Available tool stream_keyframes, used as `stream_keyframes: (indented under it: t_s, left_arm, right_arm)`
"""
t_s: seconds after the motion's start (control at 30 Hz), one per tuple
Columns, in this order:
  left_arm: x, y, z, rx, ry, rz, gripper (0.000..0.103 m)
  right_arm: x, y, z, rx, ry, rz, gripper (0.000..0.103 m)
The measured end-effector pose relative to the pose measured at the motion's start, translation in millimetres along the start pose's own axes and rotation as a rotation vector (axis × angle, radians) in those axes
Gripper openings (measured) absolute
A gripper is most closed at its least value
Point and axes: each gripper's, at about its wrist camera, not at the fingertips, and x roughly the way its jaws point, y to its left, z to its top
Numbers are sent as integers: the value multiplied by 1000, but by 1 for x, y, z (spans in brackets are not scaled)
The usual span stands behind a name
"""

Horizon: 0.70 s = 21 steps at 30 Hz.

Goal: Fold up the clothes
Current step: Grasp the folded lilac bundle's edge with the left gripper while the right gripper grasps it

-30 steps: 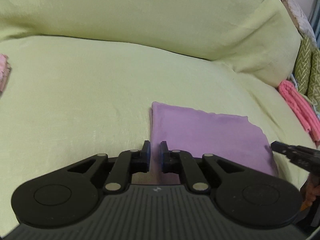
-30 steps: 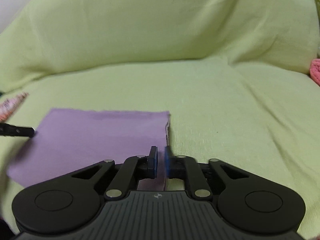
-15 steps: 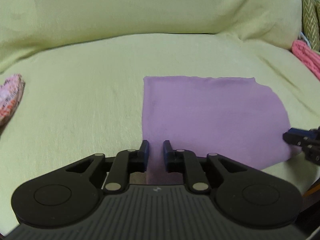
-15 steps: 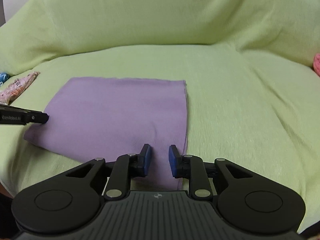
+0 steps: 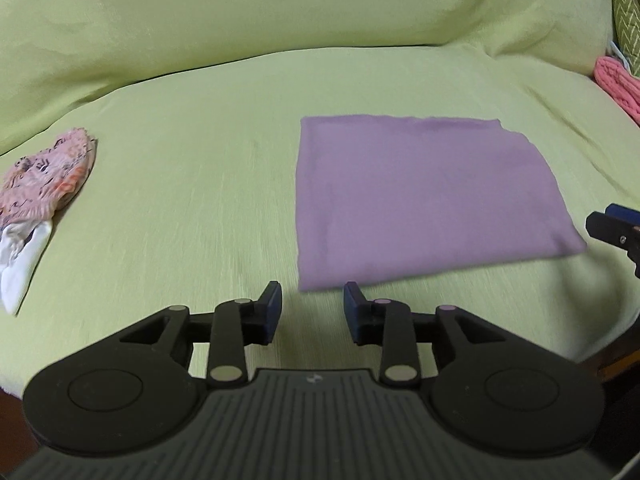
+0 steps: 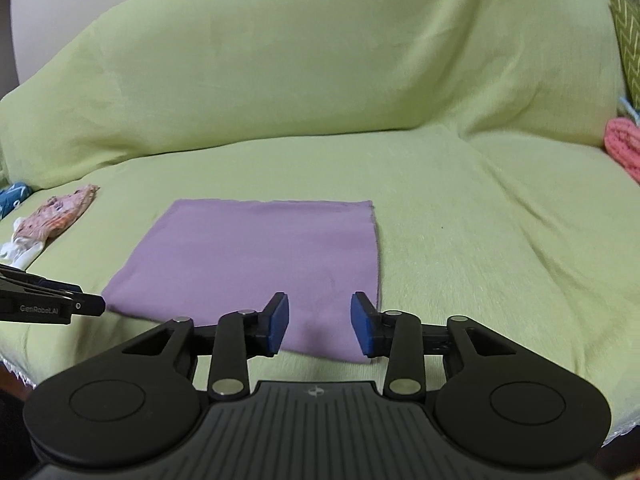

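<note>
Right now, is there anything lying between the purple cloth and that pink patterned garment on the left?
Nothing: in the left wrist view only bare green sofa cover stretches between the purple cloth and the pink patterned garment.

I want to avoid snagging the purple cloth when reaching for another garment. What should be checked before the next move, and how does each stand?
1. Left tongs free of cloth: ok, jaws opening, nothing between them.
2. Right tongs free of cloth: ok, jaws opening; the purple cloth lies flat beneath, not pinched.
3. Purple cloth folded flat on the green sofa cover: ok, edges look even.
4. Next garment in sight: ok, a pink patterned garment lies to the left, apart from the purple cloth.
5. Whether that garment is tangled with the white piece beside it: cannot tell.
</note>
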Motion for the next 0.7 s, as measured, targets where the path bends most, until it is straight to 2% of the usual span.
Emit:
stream_keyframes:
  t_s: [0.1, 0.37, 0.7]
  left_arm:
    - [-8, -4, -8, 3, 0, -9, 32]
    - [-16, -17, -29, -12, 30, -43, 33]
    - [-16, -24, -32, -2, 37, -48, 36]
  right_arm:
    - [-14, 6, -7, -13, -15, -5, 42]
    - [-37, 4, -26, 44, -9, -29, 44]
    - [-42, -4, -31, 73, -21, -37, 46]
